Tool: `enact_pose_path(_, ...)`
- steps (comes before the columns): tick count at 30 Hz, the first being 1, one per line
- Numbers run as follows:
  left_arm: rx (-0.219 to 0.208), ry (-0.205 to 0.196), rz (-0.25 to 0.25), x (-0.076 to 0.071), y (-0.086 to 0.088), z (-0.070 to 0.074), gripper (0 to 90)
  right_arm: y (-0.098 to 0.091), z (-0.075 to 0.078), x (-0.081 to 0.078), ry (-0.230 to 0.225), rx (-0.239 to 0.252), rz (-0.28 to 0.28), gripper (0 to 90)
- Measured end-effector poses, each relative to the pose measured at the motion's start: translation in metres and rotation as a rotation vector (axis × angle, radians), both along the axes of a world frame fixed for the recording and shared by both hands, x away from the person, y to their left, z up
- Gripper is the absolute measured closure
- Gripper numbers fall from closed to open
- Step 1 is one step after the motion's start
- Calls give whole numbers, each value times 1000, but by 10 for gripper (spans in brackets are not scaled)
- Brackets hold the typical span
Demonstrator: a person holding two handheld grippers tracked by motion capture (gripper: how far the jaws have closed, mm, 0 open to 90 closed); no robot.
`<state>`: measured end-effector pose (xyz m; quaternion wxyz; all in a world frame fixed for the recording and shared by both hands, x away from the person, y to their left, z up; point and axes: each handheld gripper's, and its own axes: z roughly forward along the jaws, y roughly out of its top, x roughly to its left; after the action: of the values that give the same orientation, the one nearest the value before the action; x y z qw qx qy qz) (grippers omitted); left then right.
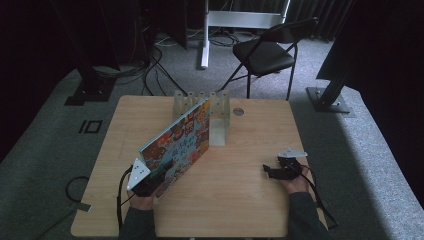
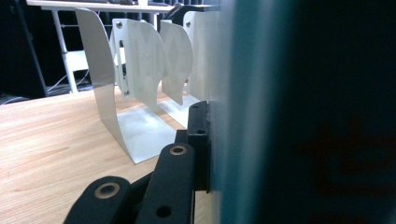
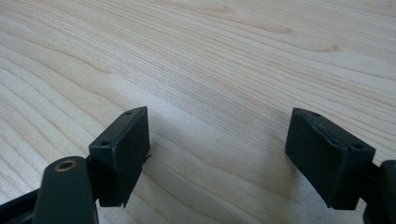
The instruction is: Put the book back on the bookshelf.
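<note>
L claw [image 1: 145, 184] was clamped on the near corner of a flat sticker-covered slab [image 1: 177, 147], prob. a closed laptop, held tilted up on edge over the wooden worktop [image 1: 240, 200]. Its far end reached the white metal bookend rack [image 1: 216, 112] at the worktop's back edge; in the left gripper view the slab's edge [image 2: 243, 112] sat tight against one black jaw, w/ curved dividers [image 2: 140, 70] just beyond. R claw [image 1: 274, 171] rested low on the worktop at the right, well apart from the slab, jaws wide apart, nothing between them.
</note>
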<state>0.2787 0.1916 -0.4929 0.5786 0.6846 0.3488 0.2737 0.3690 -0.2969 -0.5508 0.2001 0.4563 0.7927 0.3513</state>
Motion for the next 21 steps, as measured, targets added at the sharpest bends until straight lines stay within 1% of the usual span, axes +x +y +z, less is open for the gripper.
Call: enact_pose_path(21, -18, 9, 23, -5, 13, -1, 808, 0, 0, 0, -1, -1, 1, 216)
